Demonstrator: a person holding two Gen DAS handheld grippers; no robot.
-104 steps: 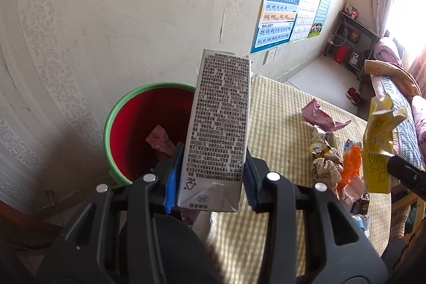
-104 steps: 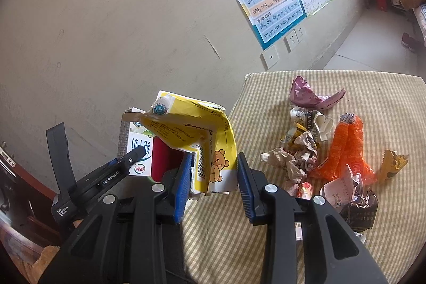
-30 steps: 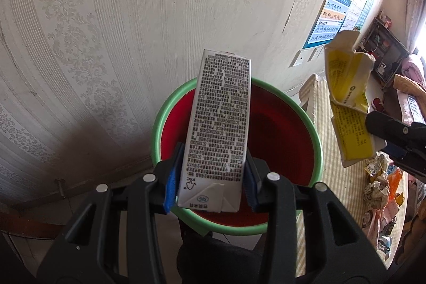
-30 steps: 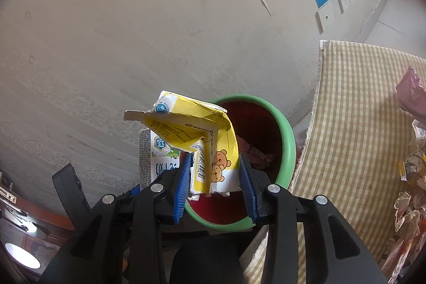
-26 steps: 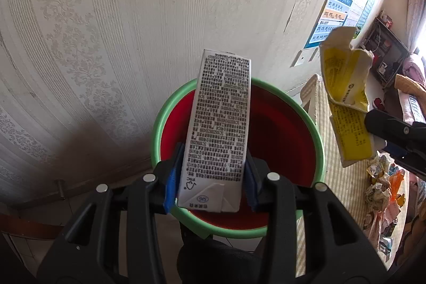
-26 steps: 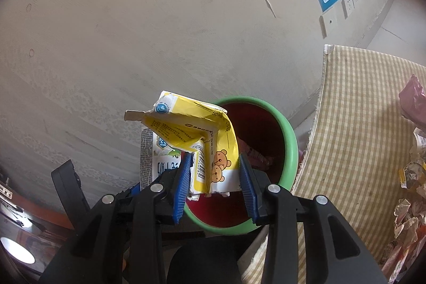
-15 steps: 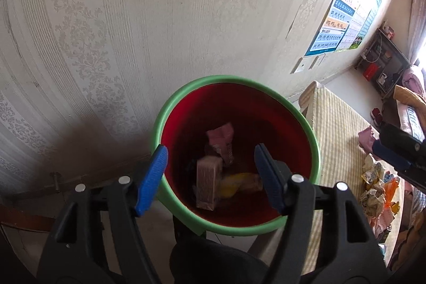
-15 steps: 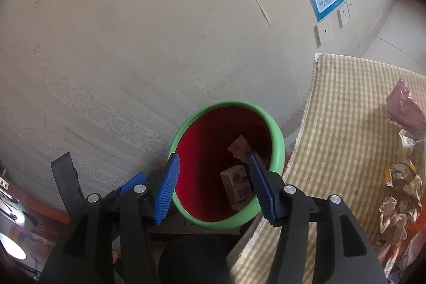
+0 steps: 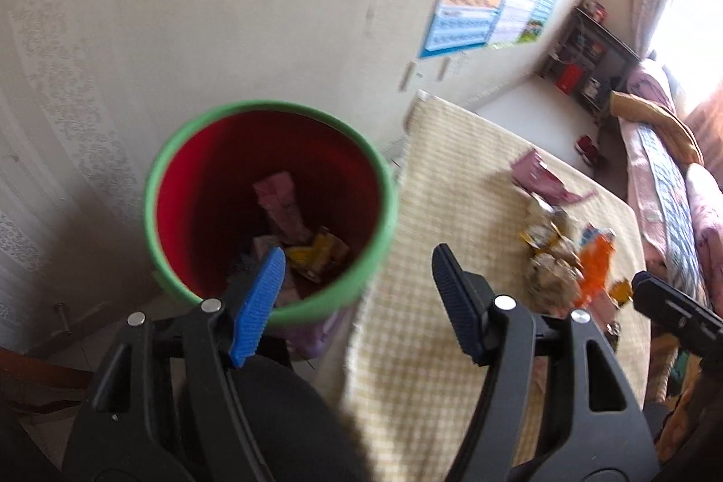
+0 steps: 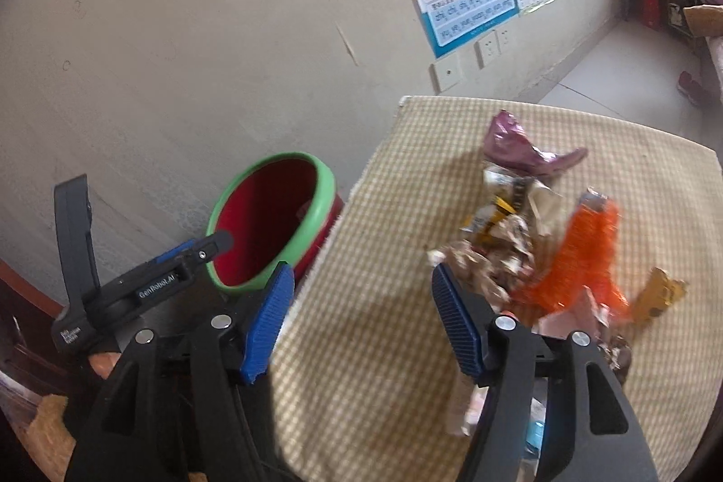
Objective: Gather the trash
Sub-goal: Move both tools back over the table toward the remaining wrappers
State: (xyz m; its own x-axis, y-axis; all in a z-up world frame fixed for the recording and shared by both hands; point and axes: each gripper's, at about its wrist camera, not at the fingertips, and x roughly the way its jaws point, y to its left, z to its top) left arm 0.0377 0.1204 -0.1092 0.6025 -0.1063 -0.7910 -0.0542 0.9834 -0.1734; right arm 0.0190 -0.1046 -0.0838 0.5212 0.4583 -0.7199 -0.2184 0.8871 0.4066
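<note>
Both tongs stand released, with nothing between their blue pads. The left tongs point(image 9: 357, 272) hang over the gap between the bin point(image 9: 156, 184) and the bench point(image 9: 452, 184): their left pad sits in front of the bin's near rim, their right pad over the checked cloth. The jaws opened within the last second. Inside the red, green-rimmed bin, beyond that left pad, lie a pink wrapper point(image 9: 280, 202) and a yellow carton point(image 9: 318, 254), low at the bottom.

The right tongs point(image 10: 361, 312) point down at the bench, and their jaws have just been opening further. To the left of them and a little beyond, the bin stands just beside the bench's edge, with the left tongs reaching in front of it. Ahead of their right pad and out to the right, a heap of trash point(image 10: 501, 242) lies on the cloth: crumpled paper, an orange net bag point(image 10: 587, 256), a small yellow scrap point(image 10: 662, 292), and a purple wrapper point(image 10: 515, 147) farthest away. Much of the heap is blurred.
</note>
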